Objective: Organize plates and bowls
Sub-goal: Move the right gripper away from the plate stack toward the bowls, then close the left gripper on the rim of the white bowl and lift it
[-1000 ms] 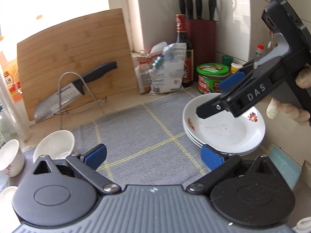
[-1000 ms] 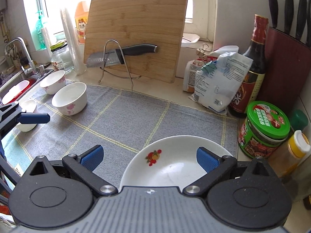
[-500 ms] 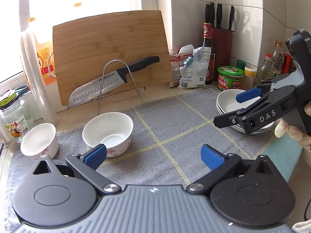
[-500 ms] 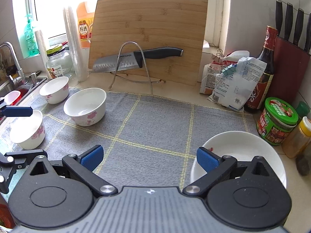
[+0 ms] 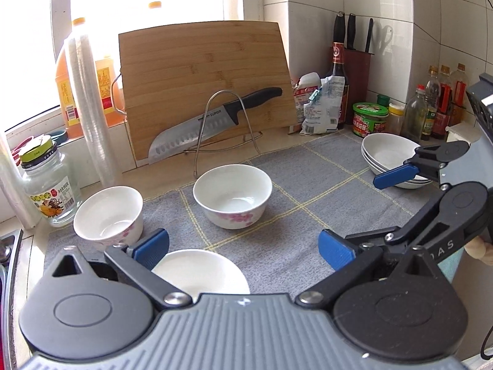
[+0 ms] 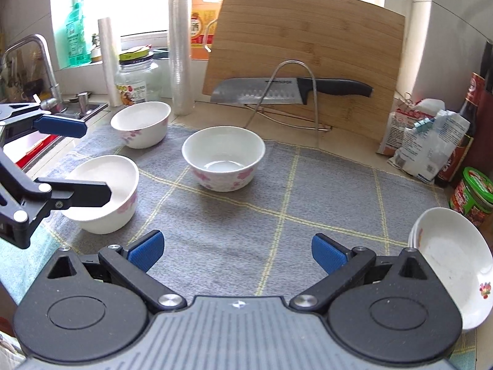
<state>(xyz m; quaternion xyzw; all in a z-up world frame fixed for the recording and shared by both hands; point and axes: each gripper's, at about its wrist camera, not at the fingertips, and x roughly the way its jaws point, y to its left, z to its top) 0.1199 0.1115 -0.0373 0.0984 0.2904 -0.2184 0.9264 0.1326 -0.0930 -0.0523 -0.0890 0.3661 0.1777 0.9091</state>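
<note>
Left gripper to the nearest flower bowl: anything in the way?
Nothing visible. The left gripper is open, hovering right at the near bowl, one finger over its rim. The middle bowl and far bowl stand apart on the grey mat, off that line.

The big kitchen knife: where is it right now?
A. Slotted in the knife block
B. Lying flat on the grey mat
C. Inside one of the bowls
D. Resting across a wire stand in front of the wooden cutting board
D: the knife lies across the wire stand, with the cutting board upright behind it.
</note>
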